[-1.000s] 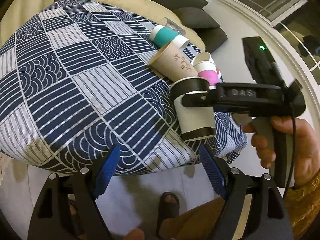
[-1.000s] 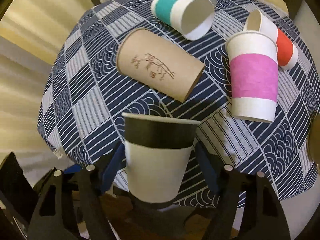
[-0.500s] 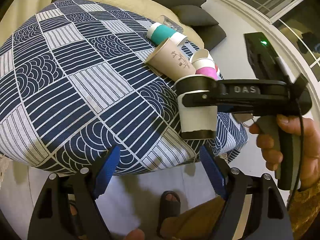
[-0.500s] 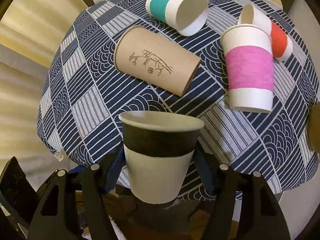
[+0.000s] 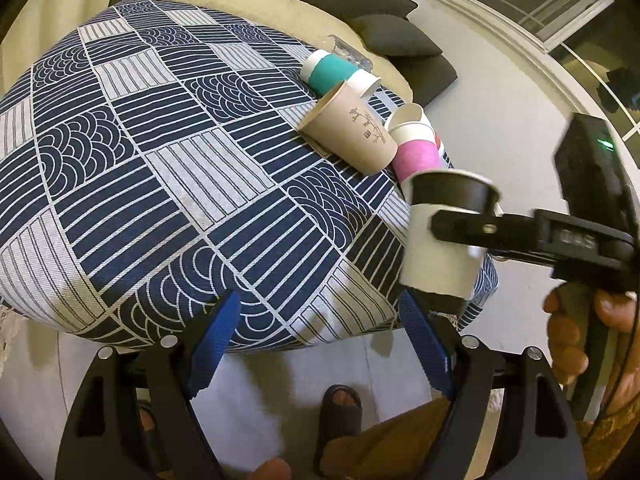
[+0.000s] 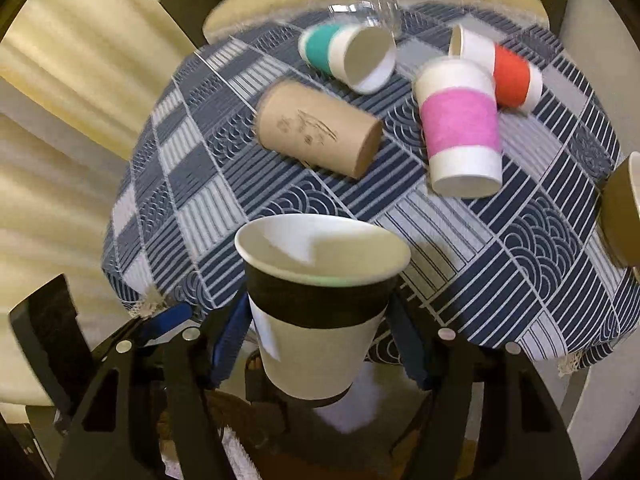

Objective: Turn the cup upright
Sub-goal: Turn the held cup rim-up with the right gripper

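Note:
My right gripper (image 6: 320,344) is shut on a white paper cup with a black band (image 6: 316,312). It holds the cup upright in the air off the near edge of the table, mouth up. The cup also shows in the left wrist view (image 5: 444,236), held by the right gripper (image 5: 460,228). My left gripper (image 5: 320,344) is open and empty, below the table's near edge. On the patterned tablecloth (image 6: 200,200) a brown cup (image 6: 316,132) lies on its side.
A teal cup (image 6: 344,56) and an orange cup (image 6: 500,68) lie on their sides at the back. A pink-banded cup (image 6: 460,128) stands mouth down. Another brown cup (image 6: 620,212) is at the right edge. A clear plastic item (image 5: 348,52) lies behind the teal cup.
My right gripper has lifted the black-banded cup and drawn it back toward the near right edge of the table. The left gripper stays open and has shifted slightly.

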Tool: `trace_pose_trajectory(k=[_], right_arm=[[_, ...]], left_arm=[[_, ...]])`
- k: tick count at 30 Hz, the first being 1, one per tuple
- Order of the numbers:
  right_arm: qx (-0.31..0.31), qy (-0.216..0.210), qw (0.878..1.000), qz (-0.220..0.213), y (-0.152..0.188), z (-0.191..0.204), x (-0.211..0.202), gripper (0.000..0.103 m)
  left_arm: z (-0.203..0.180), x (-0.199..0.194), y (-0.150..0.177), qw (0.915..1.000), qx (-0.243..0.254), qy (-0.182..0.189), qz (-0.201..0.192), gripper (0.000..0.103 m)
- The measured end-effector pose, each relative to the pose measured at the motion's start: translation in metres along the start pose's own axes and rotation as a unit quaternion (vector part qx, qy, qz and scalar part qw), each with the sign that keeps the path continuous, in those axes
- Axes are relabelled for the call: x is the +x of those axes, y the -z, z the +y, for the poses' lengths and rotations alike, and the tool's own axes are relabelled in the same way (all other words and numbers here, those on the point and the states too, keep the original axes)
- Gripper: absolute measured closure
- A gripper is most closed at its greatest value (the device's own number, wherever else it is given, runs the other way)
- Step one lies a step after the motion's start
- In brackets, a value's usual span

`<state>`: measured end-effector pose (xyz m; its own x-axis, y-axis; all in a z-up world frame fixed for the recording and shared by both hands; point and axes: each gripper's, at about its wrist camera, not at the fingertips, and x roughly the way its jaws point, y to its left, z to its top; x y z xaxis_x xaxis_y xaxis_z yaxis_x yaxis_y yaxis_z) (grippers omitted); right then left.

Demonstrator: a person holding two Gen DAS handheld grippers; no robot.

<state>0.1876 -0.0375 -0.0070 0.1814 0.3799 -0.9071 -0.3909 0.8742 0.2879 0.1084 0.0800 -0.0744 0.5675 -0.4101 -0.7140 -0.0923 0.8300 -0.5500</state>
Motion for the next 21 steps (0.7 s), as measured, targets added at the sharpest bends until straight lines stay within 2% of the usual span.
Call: trace_pose_trajectory(k=[6, 11, 15, 16, 21], right_arm=[[-0.011, 0.006, 0.997, -0.073, 0.008, 0.007, -0.023, 0.038], [-0.027, 0.014, 0.988, -0.148, 0.015, 0.011, -0.037, 0.038], [-0.057, 0.044, 0.971, -0.228, 0.025, 0.016, -0.042, 0.038], [-0.063, 0.042, 0.964, -0.253, 0.029, 0.014, -0.041, 0.038], [-0.076, 0.043, 0.942, -0.325, 0.045, 0.005, -0.032, 0.038]], left_arm=[[0.001, -0.003, -0.002, 0.9999, -0.003, -0.004, -0.01, 0.023], [-0.002, -0.002, -0.002, 0.9998, 0.007, -0.011, -0.012, 0.023], [-0.003, -0.001, -0.003, 0.9996, 0.011, -0.019, -0.015, 0.023], [-0.003, -0.001, -0.004, 0.9996, 0.012, -0.022, -0.016, 0.023], [-0.001, 0.001, -0.004, 0.9992, 0.012, -0.033, -0.019, 0.023]])
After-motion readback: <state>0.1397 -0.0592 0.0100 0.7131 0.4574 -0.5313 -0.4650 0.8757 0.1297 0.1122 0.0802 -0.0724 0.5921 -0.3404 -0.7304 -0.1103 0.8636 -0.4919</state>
